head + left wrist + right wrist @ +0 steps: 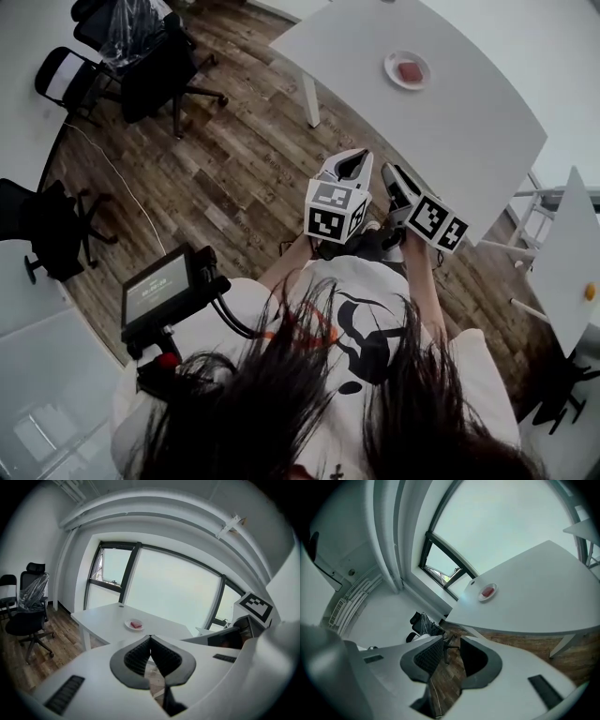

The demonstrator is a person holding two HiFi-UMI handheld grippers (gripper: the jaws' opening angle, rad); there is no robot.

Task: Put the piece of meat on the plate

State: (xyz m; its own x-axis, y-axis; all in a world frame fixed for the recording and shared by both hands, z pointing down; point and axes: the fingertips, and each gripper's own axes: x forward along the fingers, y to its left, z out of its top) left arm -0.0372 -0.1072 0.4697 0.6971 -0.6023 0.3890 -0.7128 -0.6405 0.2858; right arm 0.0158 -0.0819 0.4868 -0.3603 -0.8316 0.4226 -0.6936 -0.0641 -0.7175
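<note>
1. The left gripper (150, 637) is clenched. Its jaw tips meet and nothing is between them.
2. The right gripper (451, 640) is released. A clear gap separates its jaws and only floor shows through the gap.
3. The person holds both grippers side by side, close together, each pointing towards the counter (469, 122). The left gripper (359, 157) and right gripper (388, 172) are over the wooden floor (244, 159), short of the counter's near edge.
4. The plate (394, 62) sits on the white counter, set back from that near edge and well apart from both grippers.
5. The piece of meat (410, 72) lies on the plate, roughly at its centre. It appears there in the left gripper view (136, 625) and the right gripper view (488, 591).
6. Black office chairs (159, 66) stand on the floor beyond the counter's left corner.
</note>
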